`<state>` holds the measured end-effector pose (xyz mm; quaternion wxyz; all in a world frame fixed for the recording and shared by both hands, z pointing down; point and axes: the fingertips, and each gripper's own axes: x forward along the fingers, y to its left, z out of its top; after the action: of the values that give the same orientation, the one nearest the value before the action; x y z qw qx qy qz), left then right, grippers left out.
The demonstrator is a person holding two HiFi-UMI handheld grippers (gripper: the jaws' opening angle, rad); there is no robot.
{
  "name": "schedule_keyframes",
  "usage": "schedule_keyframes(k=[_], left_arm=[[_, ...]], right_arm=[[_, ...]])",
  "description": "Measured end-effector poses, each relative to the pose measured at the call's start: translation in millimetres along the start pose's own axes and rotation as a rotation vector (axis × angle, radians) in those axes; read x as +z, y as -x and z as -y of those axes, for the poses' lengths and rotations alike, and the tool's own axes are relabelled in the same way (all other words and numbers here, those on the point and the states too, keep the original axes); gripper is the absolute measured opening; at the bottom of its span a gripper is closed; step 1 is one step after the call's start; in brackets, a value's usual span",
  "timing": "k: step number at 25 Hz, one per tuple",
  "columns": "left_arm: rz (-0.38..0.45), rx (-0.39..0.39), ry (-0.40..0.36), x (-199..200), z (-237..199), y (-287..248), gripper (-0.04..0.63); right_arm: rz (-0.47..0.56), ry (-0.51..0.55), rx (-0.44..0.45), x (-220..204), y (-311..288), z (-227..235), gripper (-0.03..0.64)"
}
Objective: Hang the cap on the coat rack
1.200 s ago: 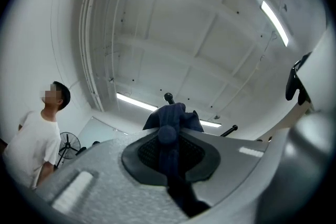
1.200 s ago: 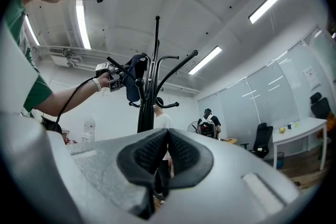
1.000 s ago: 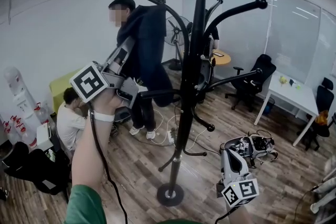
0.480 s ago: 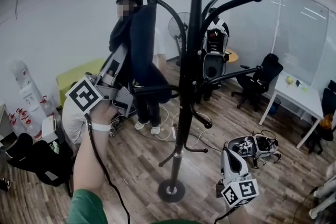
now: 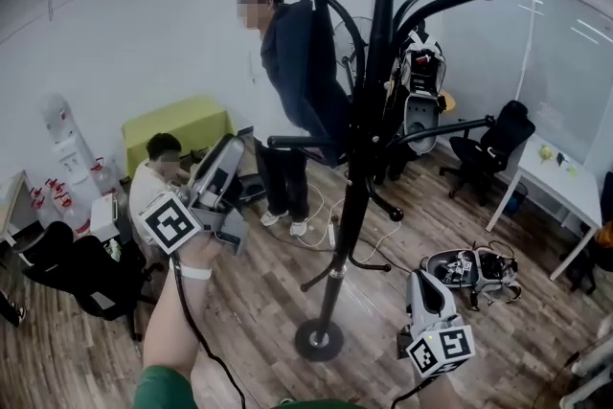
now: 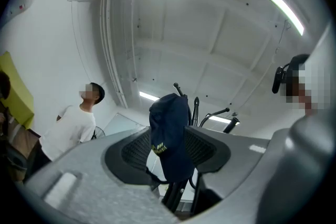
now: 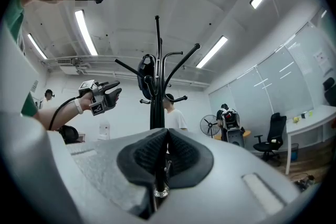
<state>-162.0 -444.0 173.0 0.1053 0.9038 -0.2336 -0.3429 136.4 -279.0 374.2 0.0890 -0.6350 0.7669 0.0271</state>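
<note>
Cap (image 5: 311, 77) hangs from an upper hook of the coat rack (image 5: 356, 196). The left gripper view catches its yellow mark (the head view doesn't). Left gripper (image 5: 230, 156), up by that hook a second ago, sits lower now, jaws just spread wide, holding nothing. Right gripper (image 5: 422, 281) is pinched together, empty.

navy cap (image 6: 170, 139), black coat rack (image 5: 381, 5)

Glossy rack, matt cap
The coat rack (image 5: 368, 110) gleams glossy black, probably painted metal; the cap (image 6: 170, 134) is matt navy cloth; the floor (image 5: 249, 302) shows smooth wood planks.
</note>
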Motion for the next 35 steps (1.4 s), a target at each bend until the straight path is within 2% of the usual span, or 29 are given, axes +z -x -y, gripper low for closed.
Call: schedule_keyframes(k=[4,8,14,21,24,29,31,35], left_arm=[[-0.080,0.054,-0.074,-36.1,3.0,40.6,0.198],[-0.146,0.120,-0.098,-73.7,8.0,81.9,0.186],[-0.201,0.218,-0.023,-119.8,3.8,131.8,0.181],[-0.259,0.257,-0.022,-159.3,16.7,159.8,0.178],[-0.272,0.305,-0.100,-159.0,18.7,165.4,0.158],[-0.289,0.414,-0.312,-147.3,10.9,178.2,0.048],[-0.283,0.444,-0.359,-140.6,9.9,181.4,0.018],[-0.288,0.482,-0.416,-134.6,8.1,182.7,0.015]], right_arm=[[-0.005,-0.004,0.034,-1.7,-5.3,-11.2,0.003],[0.000,-0.002,0.072,0.9,-9.0,-23.7,0.003],[0.020,-0.007,0.111,10.7,-11.9,-37.5,0.003],[0.050,-0.027,0.141,17.8,-17.0,-48.6,0.003],[0.052,-0.022,0.145,18.6,-16.8,-50.5,0.003],[0.054,0.001,0.142,20.0,-16.1,-48.8,0.003],[0.053,0.012,0.141,19.8,-15.9,-48.3,0.003],[0.051,0.034,0.142,20.1,-16.3,-49.0,0.003]])
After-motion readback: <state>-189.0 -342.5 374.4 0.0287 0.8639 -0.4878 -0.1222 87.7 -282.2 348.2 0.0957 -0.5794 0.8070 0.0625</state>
